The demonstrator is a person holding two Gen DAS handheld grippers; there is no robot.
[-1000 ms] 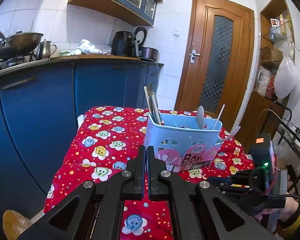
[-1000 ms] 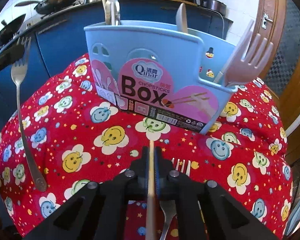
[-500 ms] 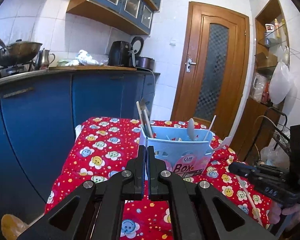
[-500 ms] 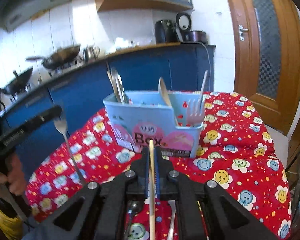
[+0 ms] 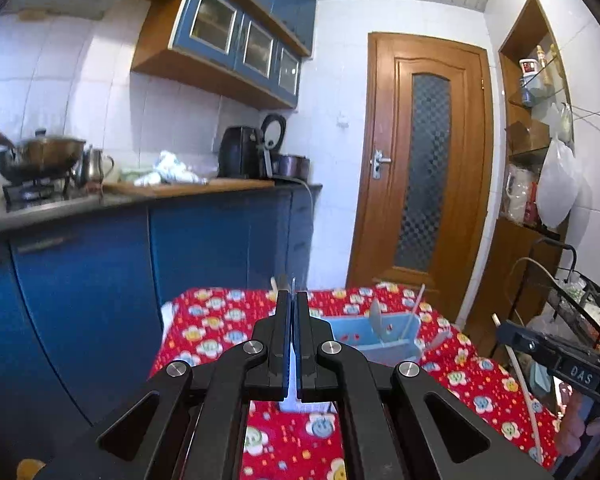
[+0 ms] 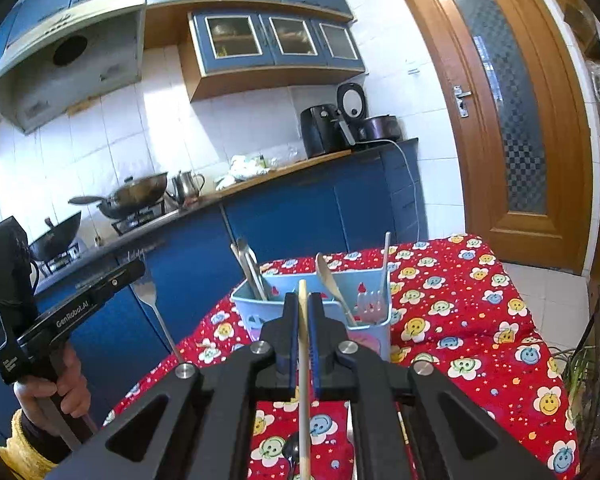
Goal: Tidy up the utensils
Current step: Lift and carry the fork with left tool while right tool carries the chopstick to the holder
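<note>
Your right gripper (image 6: pixel 302 312) clamps a chopstick (image 6: pixel 303 380), left gripper (image 5: pixel 293 312) a fork (image 6: pixel 153 304); both undelivered, box (image 6: pixel 312 300) ahead of fingers half-stocked.

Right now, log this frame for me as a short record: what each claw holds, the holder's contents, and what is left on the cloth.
left claw: shut on metal fork, held up left of the holder
right claw: shut on wooden chopstick
blue utensil holder: upright on red smiley tablecloth; metal utensils at its left end, a spoon in the middle, a pale plastic fork at its right end
loose on cloth: a spoon below the right claw; other pieces mostly hidden
step: neither utensil in the holder yet
</note>
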